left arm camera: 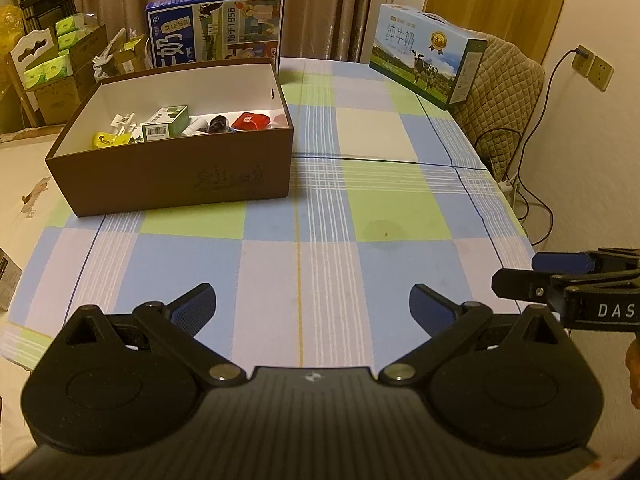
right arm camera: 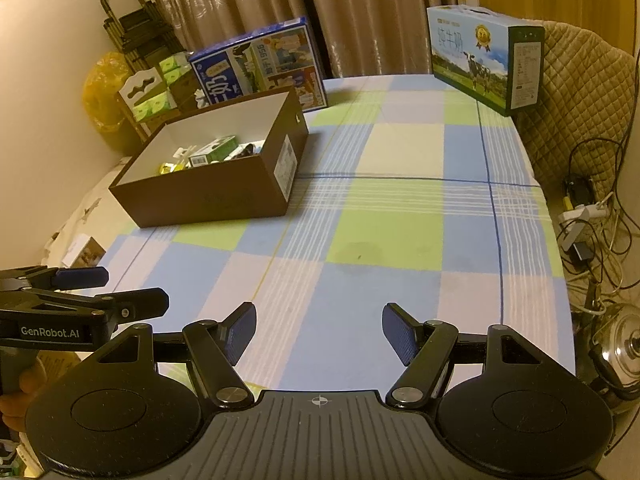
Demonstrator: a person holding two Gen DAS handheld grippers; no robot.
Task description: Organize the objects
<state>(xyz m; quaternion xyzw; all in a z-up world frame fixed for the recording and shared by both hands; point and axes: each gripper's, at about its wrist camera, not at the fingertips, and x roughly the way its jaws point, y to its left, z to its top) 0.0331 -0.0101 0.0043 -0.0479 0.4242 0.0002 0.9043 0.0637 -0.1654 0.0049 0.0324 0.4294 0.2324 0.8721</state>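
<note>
- Left gripper (left arm camera: 312, 306): black body, round hubs, silver pivot screws, ribbed blue pads (left arm camera: 196, 308).
- Right gripper (right arm camera: 319, 330): same build; side lettering "DAS".

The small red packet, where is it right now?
In the left wrist view, the small red packet lies inside the open brown cardboard box, at its right end, beside a dark object.
</note>
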